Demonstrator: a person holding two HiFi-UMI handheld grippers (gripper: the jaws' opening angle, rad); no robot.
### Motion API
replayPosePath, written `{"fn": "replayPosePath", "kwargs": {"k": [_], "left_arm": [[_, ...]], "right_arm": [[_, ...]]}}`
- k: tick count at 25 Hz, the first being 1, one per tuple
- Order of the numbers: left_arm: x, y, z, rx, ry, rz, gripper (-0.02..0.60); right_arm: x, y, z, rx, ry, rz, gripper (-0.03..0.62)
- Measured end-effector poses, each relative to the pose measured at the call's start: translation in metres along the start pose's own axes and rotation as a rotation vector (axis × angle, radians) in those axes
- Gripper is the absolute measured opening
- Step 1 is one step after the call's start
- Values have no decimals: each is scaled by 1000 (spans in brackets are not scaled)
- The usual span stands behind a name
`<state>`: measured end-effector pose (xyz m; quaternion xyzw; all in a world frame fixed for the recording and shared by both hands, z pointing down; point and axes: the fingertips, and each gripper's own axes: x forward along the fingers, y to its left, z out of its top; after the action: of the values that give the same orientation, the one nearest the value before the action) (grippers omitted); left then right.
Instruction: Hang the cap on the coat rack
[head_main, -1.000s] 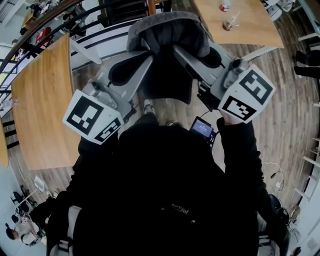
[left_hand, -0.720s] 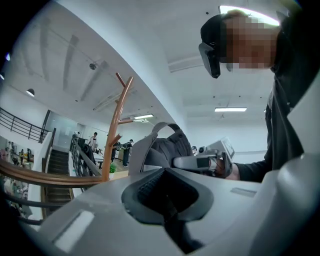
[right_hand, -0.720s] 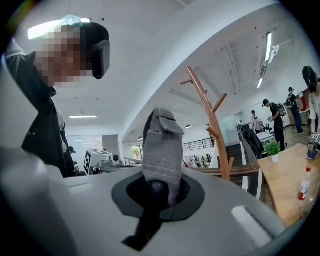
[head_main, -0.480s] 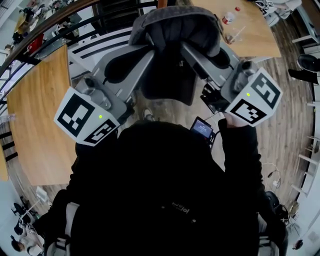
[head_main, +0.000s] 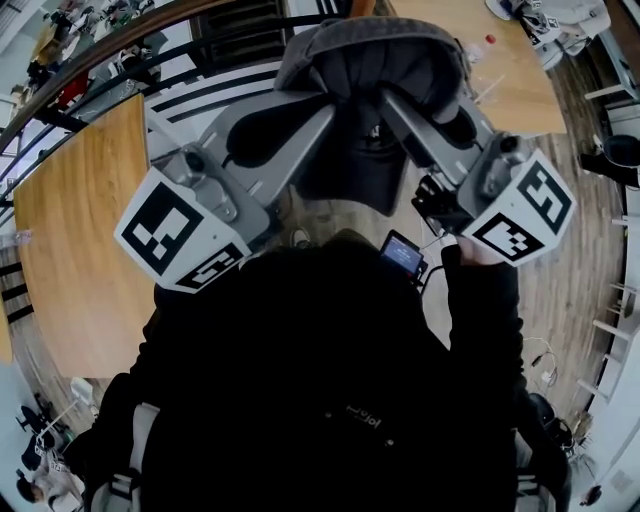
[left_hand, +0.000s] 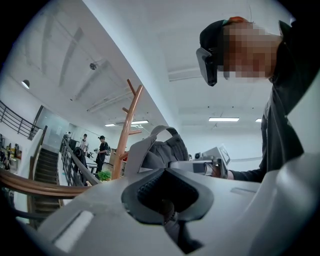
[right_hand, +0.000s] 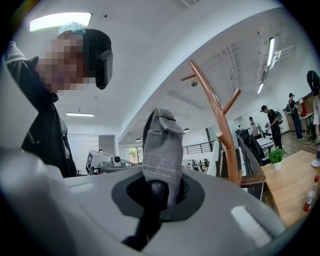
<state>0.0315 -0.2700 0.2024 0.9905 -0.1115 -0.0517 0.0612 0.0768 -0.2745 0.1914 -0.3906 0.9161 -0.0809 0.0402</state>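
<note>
A grey cap (head_main: 368, 52) is held up in front of me between both grippers. In the head view my left gripper (head_main: 322, 118) reaches it from the left and my right gripper (head_main: 392, 105) from the right. The right gripper view shows my right gripper (right_hand: 157, 187) shut on the cap's grey stitched band (right_hand: 162, 150). In the left gripper view my left gripper (left_hand: 166, 194) looks shut on the cap's edge (left_hand: 165, 147), though the contact is partly hidden. The brown wooden coat rack (right_hand: 216, 117) stands beyond the cap, its pegs (left_hand: 131, 102) apart from it.
A wooden table (head_main: 80, 230) lies at my left and another (head_main: 520, 70) with a bottle (head_main: 487, 42) at the far right. A dark railing (head_main: 120, 45) and stairs run behind. People (left_hand: 102, 150) stand far off. A small screen (head_main: 403, 255) hangs at my chest.
Both grippers have carried the cap forward and a little to the right in the head view. Their hold on it has not changed.
</note>
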Motion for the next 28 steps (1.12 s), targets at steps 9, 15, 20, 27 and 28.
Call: {"fn": "replayPosePath", "kwargs": {"k": [9, 15, 20, 27, 28], "left_arm": [[19, 44, 24, -15, -40, 109, 5], [23, 58, 24, 1, -38, 174, 3], [13, 60, 26, 0, -57, 219, 3], [19, 46, 24, 8, -42, 207, 3], [18, 45, 22, 8, -41, 212, 3]], "right_arm": [[23, -43, 18, 24, 22, 104, 15], [31, -57, 19, 25, 31, 158, 15], [34, -51, 21, 13, 36, 181, 15], [31, -53, 18, 26, 36, 203, 15], [31, -52, 15, 23, 42, 207, 15]]}}
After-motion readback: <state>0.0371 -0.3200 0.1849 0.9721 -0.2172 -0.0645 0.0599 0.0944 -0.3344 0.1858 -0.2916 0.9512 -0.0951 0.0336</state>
